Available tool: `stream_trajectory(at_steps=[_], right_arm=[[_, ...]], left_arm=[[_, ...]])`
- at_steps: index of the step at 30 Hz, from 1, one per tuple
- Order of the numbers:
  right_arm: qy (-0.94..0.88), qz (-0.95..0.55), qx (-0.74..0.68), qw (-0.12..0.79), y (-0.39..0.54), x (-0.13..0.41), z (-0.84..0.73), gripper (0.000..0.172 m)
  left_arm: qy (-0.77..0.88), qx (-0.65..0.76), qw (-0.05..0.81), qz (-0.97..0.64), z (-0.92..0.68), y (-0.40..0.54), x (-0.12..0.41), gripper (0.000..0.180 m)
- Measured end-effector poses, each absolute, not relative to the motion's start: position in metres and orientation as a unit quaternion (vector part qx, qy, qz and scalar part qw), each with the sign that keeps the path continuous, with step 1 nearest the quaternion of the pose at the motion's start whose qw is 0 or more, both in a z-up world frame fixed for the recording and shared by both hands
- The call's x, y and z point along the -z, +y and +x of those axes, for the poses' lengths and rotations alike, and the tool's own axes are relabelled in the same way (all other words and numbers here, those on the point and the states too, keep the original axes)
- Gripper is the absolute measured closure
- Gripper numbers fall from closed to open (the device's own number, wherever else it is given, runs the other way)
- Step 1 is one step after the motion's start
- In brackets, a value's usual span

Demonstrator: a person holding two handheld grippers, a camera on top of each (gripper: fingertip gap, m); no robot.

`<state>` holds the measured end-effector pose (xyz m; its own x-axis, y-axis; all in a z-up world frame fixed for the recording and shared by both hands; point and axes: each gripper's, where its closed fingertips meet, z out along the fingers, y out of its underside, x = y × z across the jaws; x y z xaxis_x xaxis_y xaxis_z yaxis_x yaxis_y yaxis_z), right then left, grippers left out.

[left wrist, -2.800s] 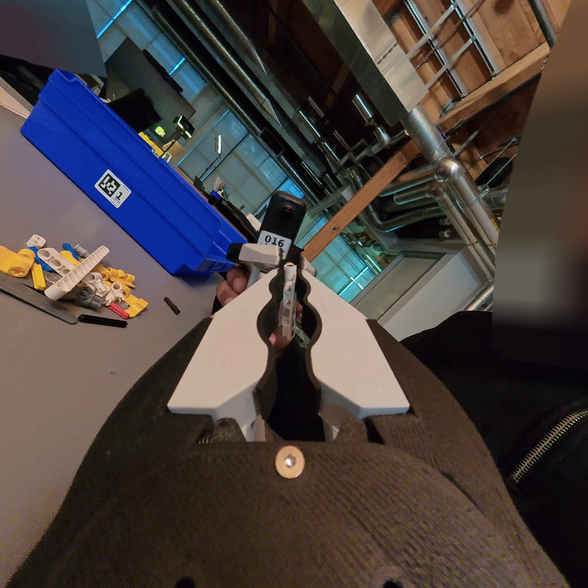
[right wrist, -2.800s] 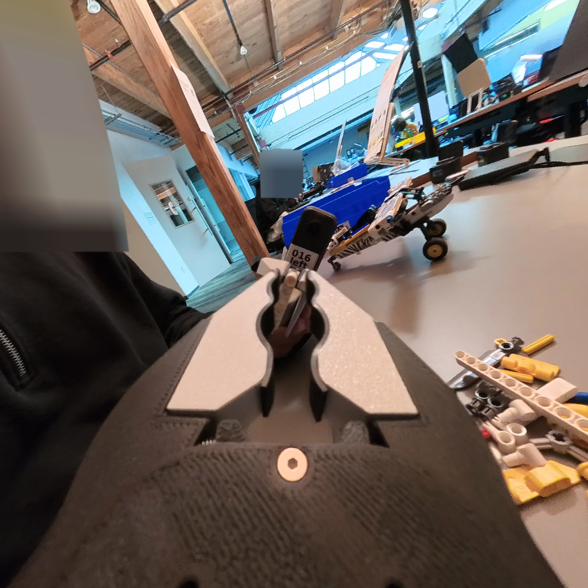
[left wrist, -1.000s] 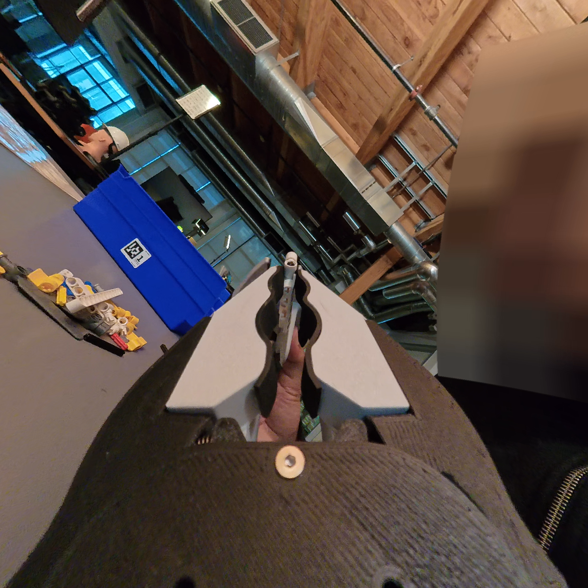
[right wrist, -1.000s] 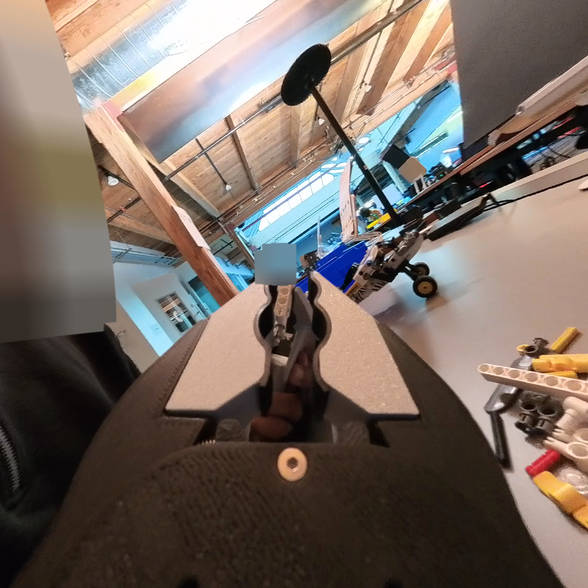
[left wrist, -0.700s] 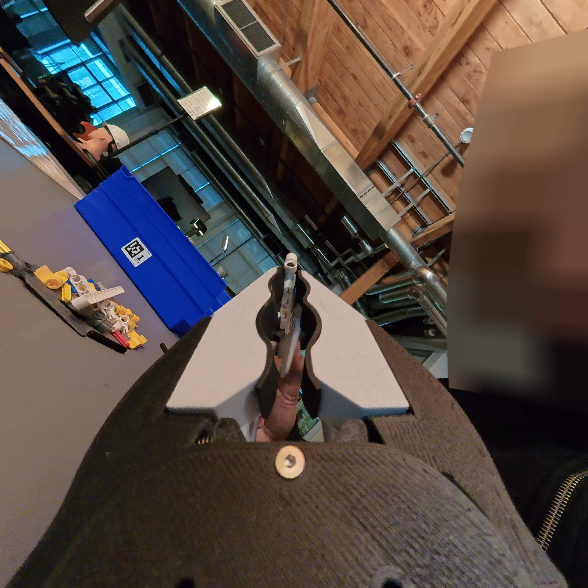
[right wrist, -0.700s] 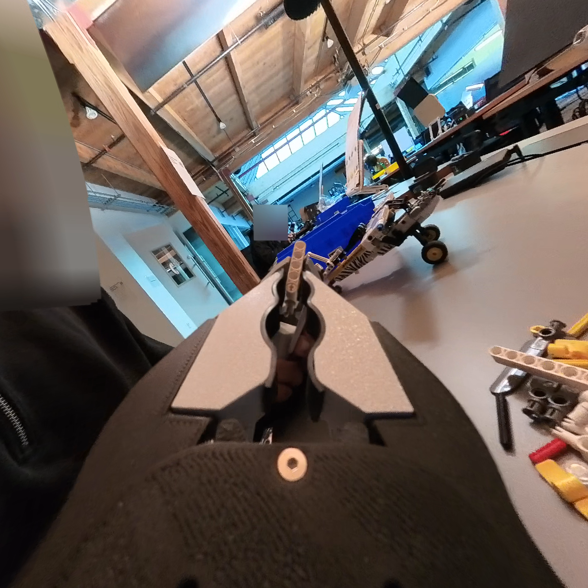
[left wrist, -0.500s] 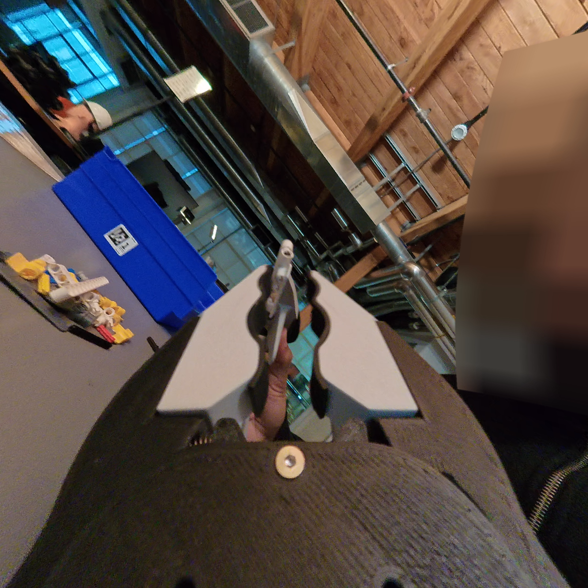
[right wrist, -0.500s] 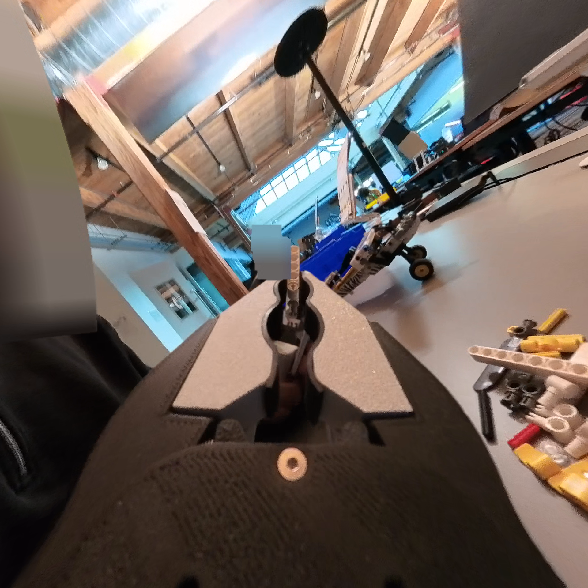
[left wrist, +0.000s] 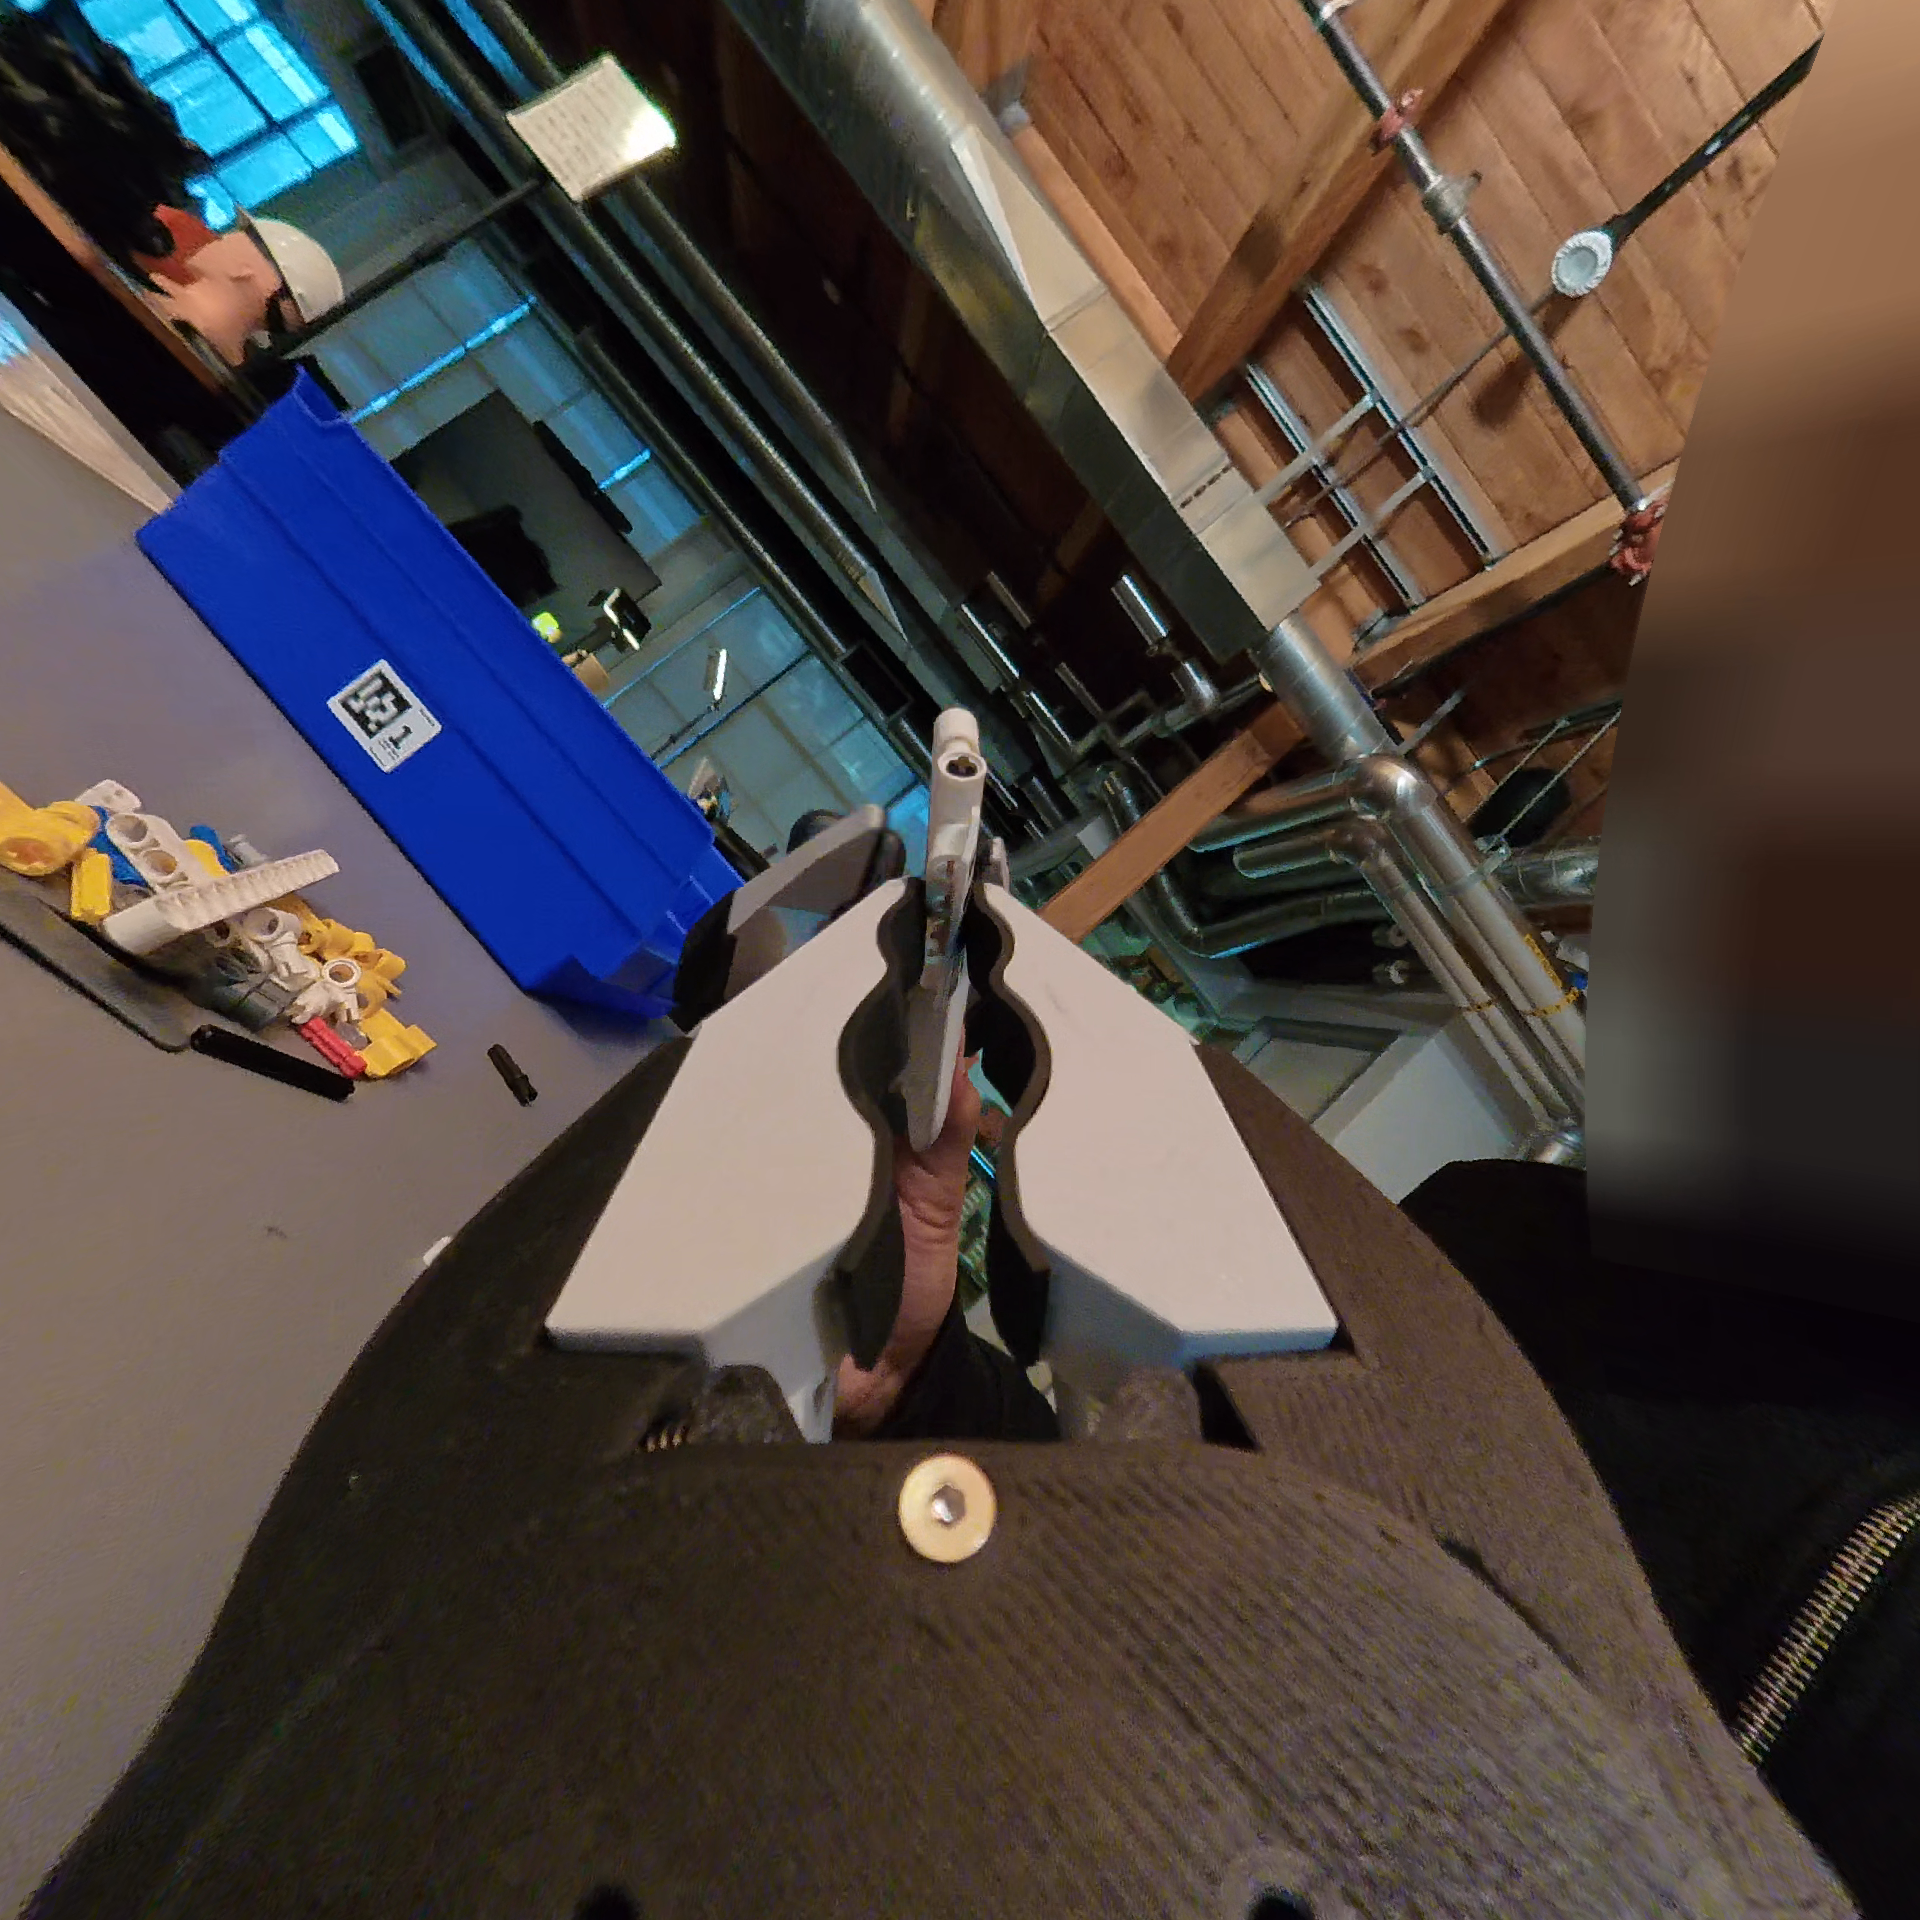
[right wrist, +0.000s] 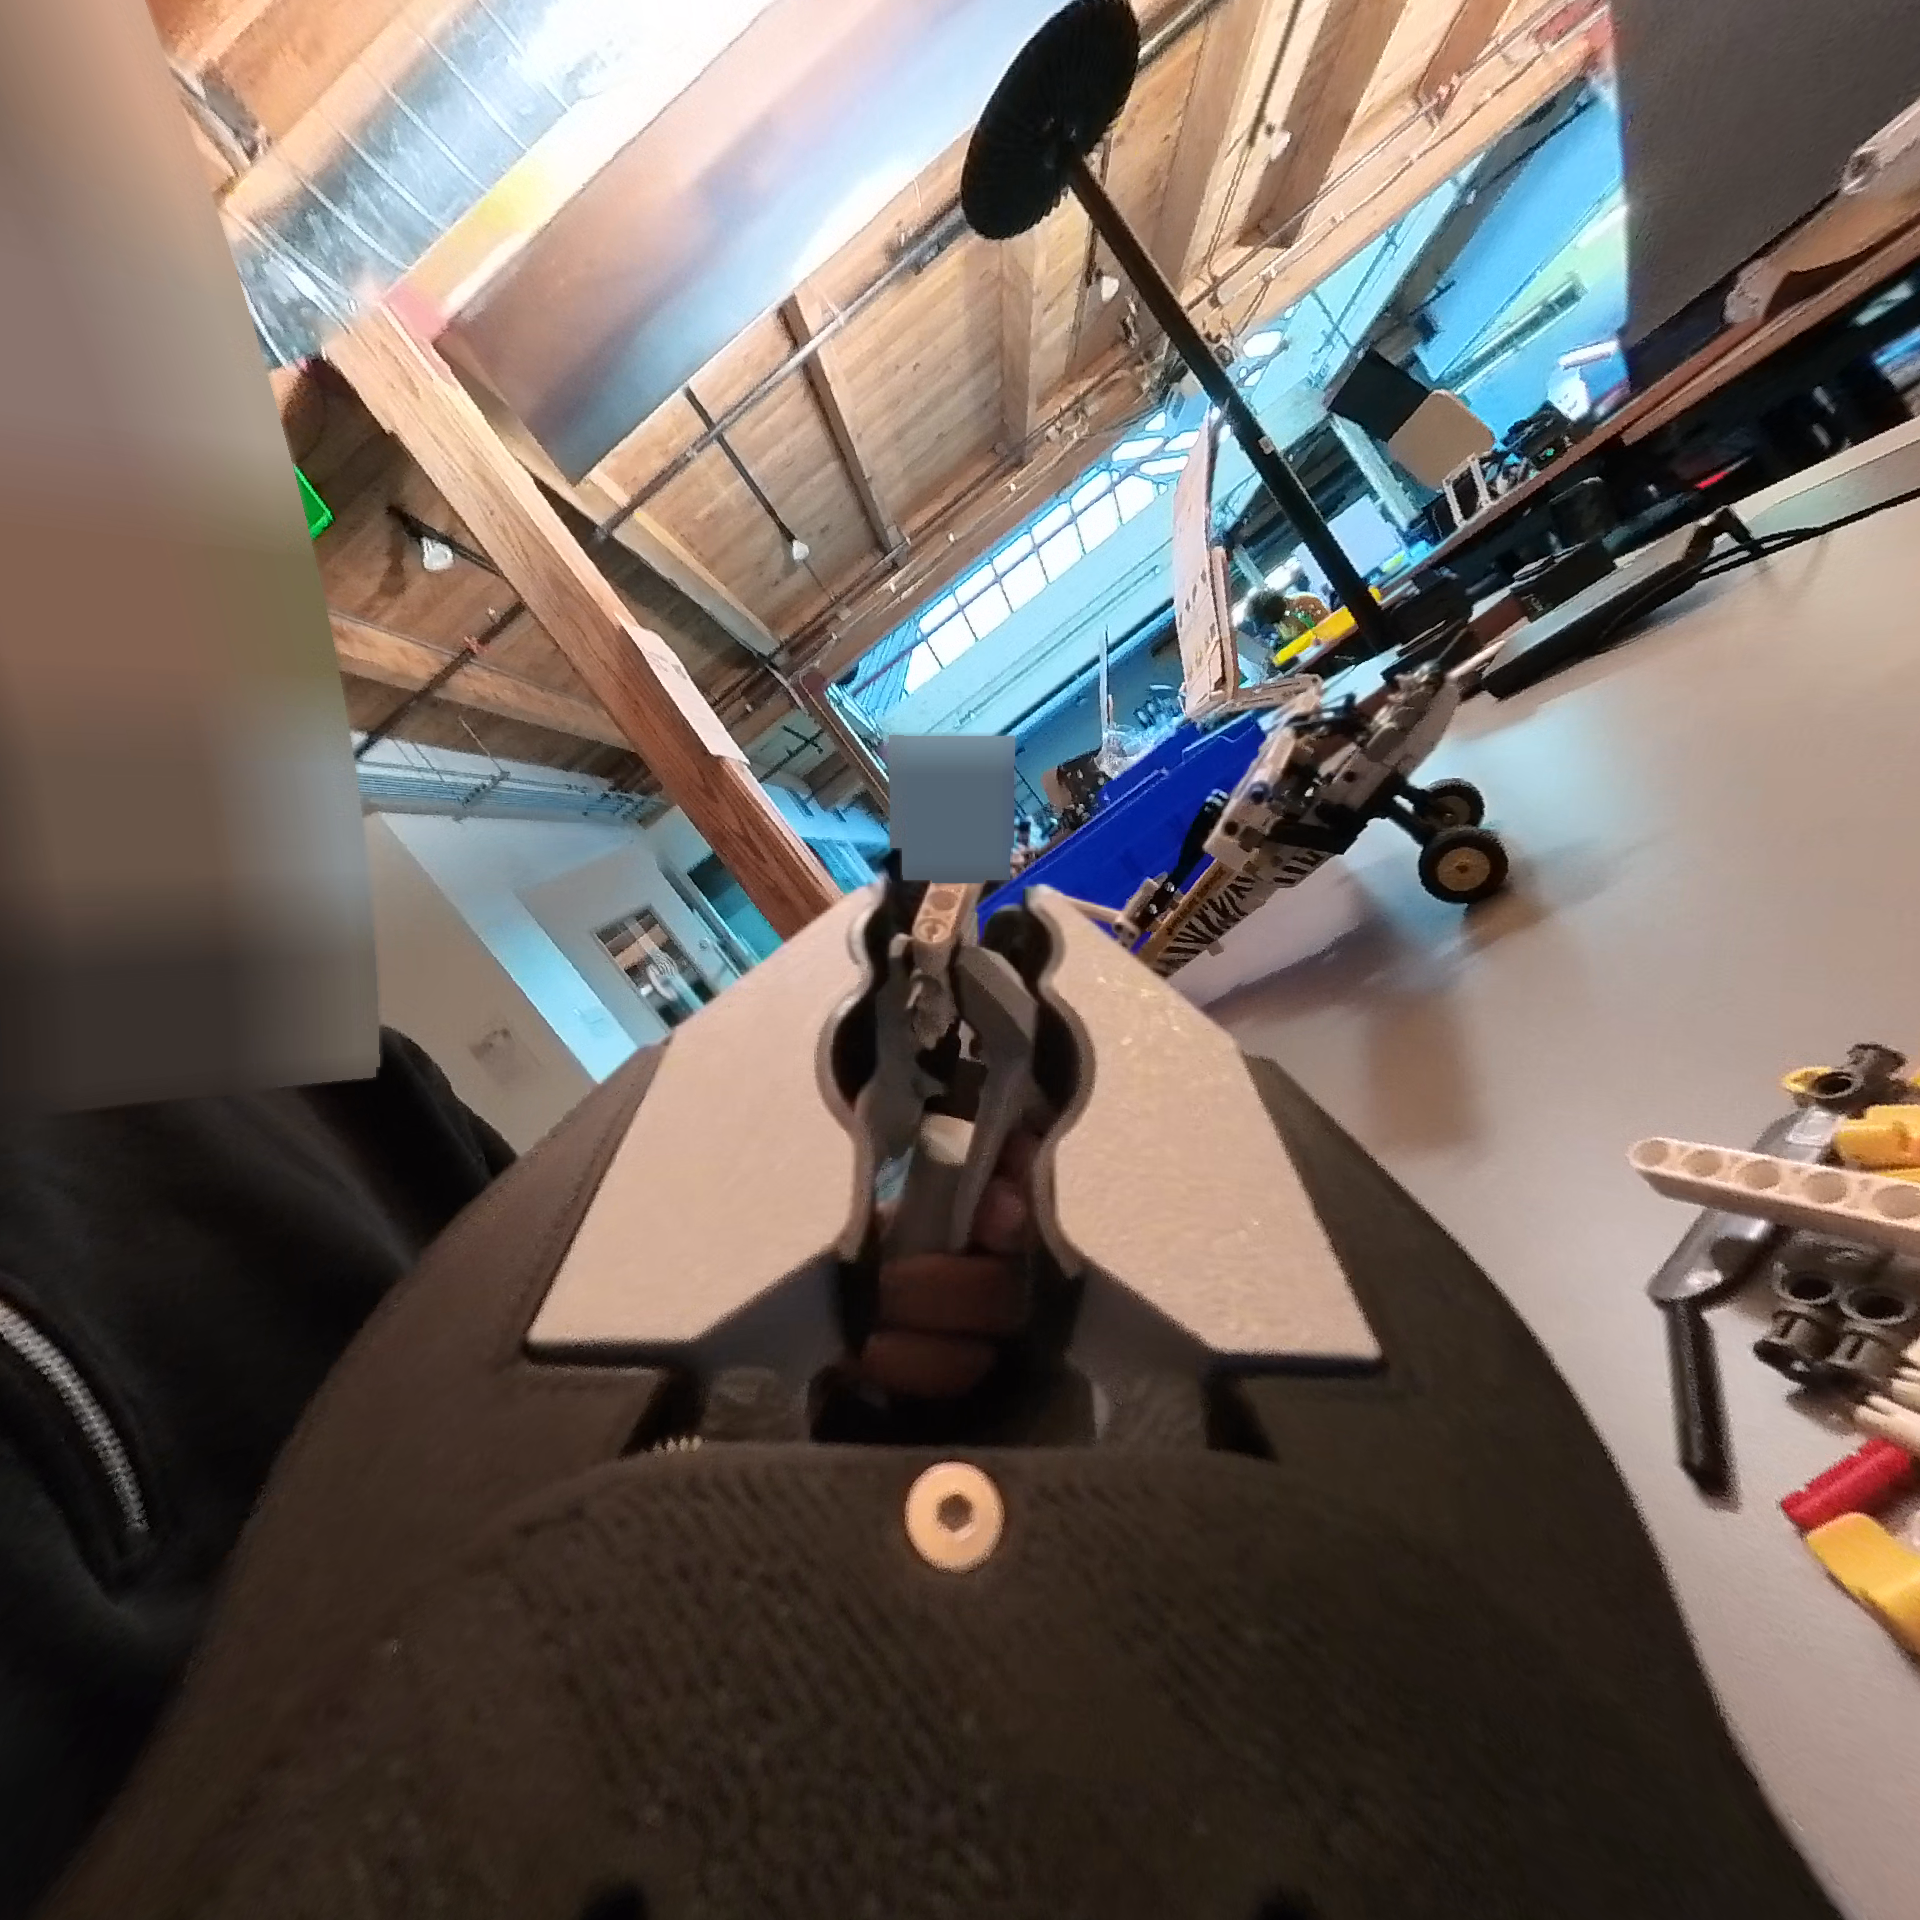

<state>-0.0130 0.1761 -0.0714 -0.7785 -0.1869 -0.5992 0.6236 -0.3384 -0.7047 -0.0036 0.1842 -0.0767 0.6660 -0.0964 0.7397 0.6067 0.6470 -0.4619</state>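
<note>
Above a grey table (left wrist: 156, 1299) in a timber-roofed workshop, the left gripper (left wrist: 951, 904) is clenched on a slim white beam (left wrist: 954, 821), its fingertips pinching the piece so its holed end juts past them. The right gripper (right wrist: 951, 914) stands slackened, its fingertips apart around a tan beam (right wrist: 940, 914) that neither pad plainly presses; what lies deeper between them is a grey tangle, hard to make out, with a hand's fingers (right wrist: 951, 1320) behind. In the left view the other gripper's fingertip (left wrist: 821, 862) shows just beside the white beam, mostly hidden.

A blue bin (left wrist: 436, 748) on the table carries a white sticker (left wrist: 382, 715) with a square code mark. Near it lies a pile of yellow, white and grey bricks (left wrist: 229, 914) on a dark strip, partly cut off at the frame's edge, with a small black pin (left wrist: 512, 1073) apart from it. In the right view a wheeled brick model (right wrist: 1340, 800) with striped panels stands farther off, blurred, and a paper notice (right wrist: 686, 686) on a wooden post is too small to read.
</note>
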Motion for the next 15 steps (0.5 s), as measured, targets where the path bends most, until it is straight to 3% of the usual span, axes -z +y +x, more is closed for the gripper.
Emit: stream_trajectory(at_steps=[3,8,12,15], right_arm=[[0.486,0.219,0.799,0.279,0.183,0.068,-0.018,0.143],[0.51,0.214,0.788,0.27,0.176,0.072,-0.013,0.148],[0.522,0.213,0.782,0.266,0.172,0.074,-0.011,0.166],[0.519,0.211,0.782,0.274,0.173,0.074,-0.011,0.167]], left_arm=[[-0.36,0.197,0.845,-0.342,-0.007,0.175,0.076,0.18],[-0.366,0.195,0.845,-0.339,-0.009,0.174,0.077,0.179],[-0.365,0.191,0.845,-0.341,-0.009,0.175,0.077,0.179],[-0.365,0.194,0.844,-0.342,-0.009,0.176,0.077,0.179]])
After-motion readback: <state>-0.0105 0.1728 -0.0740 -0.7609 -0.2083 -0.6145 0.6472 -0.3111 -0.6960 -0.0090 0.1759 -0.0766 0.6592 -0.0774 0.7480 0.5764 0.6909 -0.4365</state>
